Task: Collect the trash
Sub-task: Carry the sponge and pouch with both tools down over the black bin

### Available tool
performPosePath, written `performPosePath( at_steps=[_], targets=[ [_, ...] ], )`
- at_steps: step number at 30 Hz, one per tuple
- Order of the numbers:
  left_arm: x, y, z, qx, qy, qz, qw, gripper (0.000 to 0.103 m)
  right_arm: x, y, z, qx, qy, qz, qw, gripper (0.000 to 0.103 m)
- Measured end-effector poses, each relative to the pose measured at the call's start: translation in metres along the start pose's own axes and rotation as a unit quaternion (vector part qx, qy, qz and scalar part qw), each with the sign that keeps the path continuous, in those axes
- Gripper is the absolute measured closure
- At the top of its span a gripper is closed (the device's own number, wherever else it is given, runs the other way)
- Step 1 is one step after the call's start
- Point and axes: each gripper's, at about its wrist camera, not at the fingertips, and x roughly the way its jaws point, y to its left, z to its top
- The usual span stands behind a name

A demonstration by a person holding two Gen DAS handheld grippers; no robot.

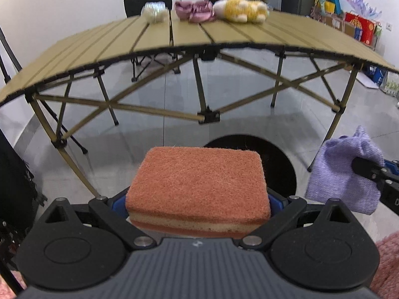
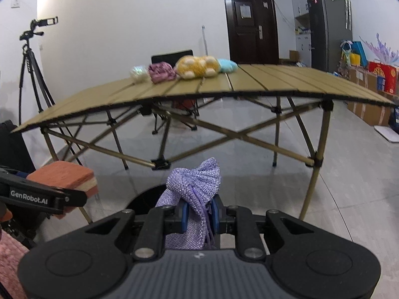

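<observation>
My left gripper [image 1: 198,203] is shut on an orange sponge [image 1: 197,186] with a cream middle layer, held above the floor in front of a round black bin opening [image 1: 271,159]. The sponge also shows at the left of the right wrist view [image 2: 64,177]. My right gripper [image 2: 199,214] is shut on a purple knitted cloth [image 2: 194,186], held above the same dark bin [image 2: 144,199]. The cloth also shows at the right of the left wrist view [image 1: 341,174]. On the folding table [image 2: 261,82] lie a white bundle [image 2: 138,73], a pink cloth [image 2: 162,72], a yellow plush [image 2: 197,66] and a light blue item [image 2: 227,65].
The table's crossed legs [image 1: 207,114] stand just beyond the bin. A black chair [image 1: 147,2] sits behind the table. A tripod with a camera [image 2: 32,74] is at the left. Boxes and bags [image 2: 374,79] line the right wall beside a fridge [image 2: 329,25].
</observation>
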Motion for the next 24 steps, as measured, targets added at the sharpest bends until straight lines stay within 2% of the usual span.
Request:
performPosePath(
  at_steps=[13, 24],
  targets=[
    [0.054, 0.024, -0.008, -0.033, 0.075, -0.004, 0.9966, 0.004, 0.031, -0.029, -0.022, 0.031, 0.056, -0.052, 0.997, 0.085],
    [0.079, 0.027, -0.009, -0.044, 0.114, 0.005, 0.9925, 0.004, 0.049, -0.046, -0.028, 0.048, 0.086, -0.080, 0.992, 0.085]
  ],
)
